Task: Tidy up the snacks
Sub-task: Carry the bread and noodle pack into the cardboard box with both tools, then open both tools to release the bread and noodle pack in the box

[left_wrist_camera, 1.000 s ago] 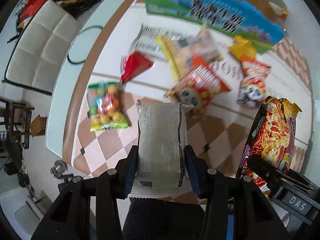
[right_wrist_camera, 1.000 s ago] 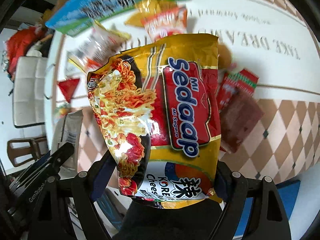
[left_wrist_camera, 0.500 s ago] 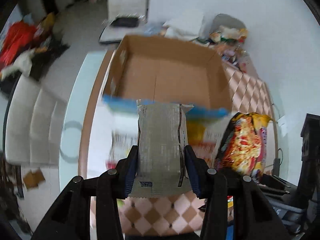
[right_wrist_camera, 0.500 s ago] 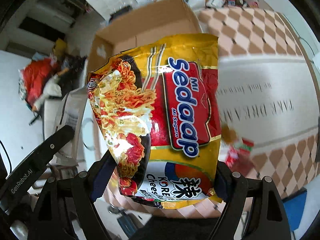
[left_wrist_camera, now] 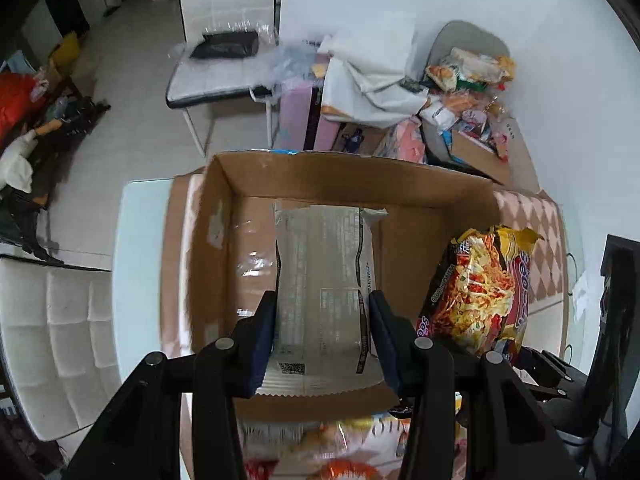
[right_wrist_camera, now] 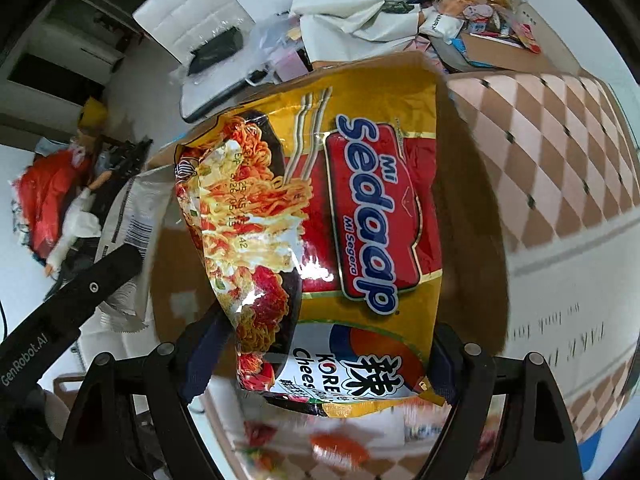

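Note:
My left gripper (left_wrist_camera: 323, 340) is shut on a silver-grey snack packet (left_wrist_camera: 324, 276) and holds it over the open cardboard box (left_wrist_camera: 224, 256). My right gripper (right_wrist_camera: 320, 354) is shut on a yellow and red Mi Sedaap noodle packet (right_wrist_camera: 340, 220), held above the right side of the same box (right_wrist_camera: 472, 208). The noodle packet also shows in the left wrist view (left_wrist_camera: 476, 296), and the silver packet in the right wrist view (right_wrist_camera: 132, 216). The box floor looks bare where it shows.
Loose snack packets (left_wrist_camera: 344, 452) lie blurred on the checkered table (right_wrist_camera: 560, 152) in front of the box. White chairs (left_wrist_camera: 224, 40) stand beyond and to the left. A heap of bags and snacks (left_wrist_camera: 460, 80) sits behind the box.
Both grippers have swung up from the loose snacks on the table to over the open box, each still holding its packet.

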Available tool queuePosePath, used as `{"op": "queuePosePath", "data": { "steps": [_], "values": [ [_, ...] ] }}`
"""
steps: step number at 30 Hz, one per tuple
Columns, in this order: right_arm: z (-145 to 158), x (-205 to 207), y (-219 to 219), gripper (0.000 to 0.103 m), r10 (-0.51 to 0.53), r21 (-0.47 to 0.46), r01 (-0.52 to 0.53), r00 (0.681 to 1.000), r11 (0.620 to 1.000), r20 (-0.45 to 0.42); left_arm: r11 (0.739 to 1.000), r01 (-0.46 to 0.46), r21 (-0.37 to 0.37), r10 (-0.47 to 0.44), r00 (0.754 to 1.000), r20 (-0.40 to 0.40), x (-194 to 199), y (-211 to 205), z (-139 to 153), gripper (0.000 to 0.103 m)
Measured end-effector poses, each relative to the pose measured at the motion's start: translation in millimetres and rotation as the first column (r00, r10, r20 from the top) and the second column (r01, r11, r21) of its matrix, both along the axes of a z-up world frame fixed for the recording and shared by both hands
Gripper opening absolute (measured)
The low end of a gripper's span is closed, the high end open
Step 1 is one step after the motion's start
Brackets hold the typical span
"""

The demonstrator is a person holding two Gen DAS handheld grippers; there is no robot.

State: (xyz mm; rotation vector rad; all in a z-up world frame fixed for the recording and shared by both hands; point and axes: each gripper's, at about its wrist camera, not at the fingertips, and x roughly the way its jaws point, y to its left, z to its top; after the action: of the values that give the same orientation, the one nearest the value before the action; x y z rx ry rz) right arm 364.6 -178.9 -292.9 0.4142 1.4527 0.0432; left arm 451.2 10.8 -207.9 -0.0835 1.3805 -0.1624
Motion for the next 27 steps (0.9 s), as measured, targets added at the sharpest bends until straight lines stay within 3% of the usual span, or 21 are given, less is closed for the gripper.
{"op": "queuePosePath", "data": {
  "steps": [4,10,17,21,27],
  "values": [
    [-41,72,2,0.087,0.006,-0.006,-0.006,0.998,1.0,-0.061,1.0,-0.002,-0.026,0.0,0.996,-0.088,30,-1,-41,0.043],
    [-95,119,4,0.087,0.023,-0.02,-0.025,0.992,0.999,-0.125,0.999,-0.018,-0.046,0.008,0.98,-0.197,55,-1,-95,0.043],
    [-135,129,3,0.087,0.053,-0.04,-0.061,0.984,0.997,-0.167,0.999,-0.017,-0.047,0.005,0.97,-0.244,58,-1,-117,0.043],
    [-144,123,2,0.087,0.062,-0.053,-0.073,0.983,0.996,-0.175,0.999,-0.009,-0.048,-0.004,0.968,-0.253,57,-3,-120,0.043],
    [-142,115,37,0.088,0.103,-0.043,-0.114,0.973,0.992,-0.205,1.0,0.007,-0.014,-0.01,0.965,-0.261,56,-2,-120,0.045]
  ]
}}
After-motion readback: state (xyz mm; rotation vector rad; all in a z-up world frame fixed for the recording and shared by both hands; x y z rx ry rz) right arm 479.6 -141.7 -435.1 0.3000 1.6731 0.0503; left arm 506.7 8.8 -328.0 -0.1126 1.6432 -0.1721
